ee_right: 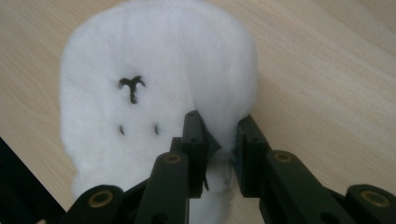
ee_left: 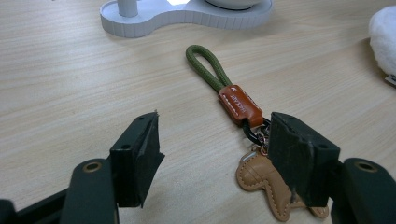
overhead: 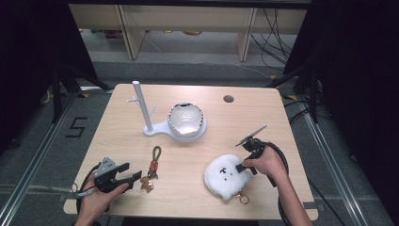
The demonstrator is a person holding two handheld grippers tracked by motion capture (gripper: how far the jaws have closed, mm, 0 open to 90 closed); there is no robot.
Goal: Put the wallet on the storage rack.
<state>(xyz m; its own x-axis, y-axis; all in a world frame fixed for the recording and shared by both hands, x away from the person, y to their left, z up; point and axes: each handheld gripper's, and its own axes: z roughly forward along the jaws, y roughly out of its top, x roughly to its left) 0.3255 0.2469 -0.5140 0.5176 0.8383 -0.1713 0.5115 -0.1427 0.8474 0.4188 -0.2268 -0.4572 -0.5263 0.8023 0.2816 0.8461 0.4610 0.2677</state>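
Observation:
A white fluffy plush pouch (overhead: 225, 175) with a small black face and a metal ring lies at the front right of the table. My right gripper (overhead: 243, 166) is shut on its right edge; in the right gripper view the jaws pinch a fold of the plush pouch (ee_right: 154, 93), with my right gripper (ee_right: 220, 156) squeezing the fur. A keychain (overhead: 152, 165) with a green cord loop, a brown leather tab and a tan charm lies at the front left. My left gripper (overhead: 133, 174) stands open just left of it, and the keychain (ee_left: 238, 105) runs past the inner side of my left gripper (ee_left: 215, 149).
A white stand (overhead: 151, 128) with a branched post and a shiny round bowl (overhead: 187, 119) sits in the middle back of the wooden table (overhead: 113, 122). A round hole (overhead: 228, 99) is near the back edge. Black frames flank the table.

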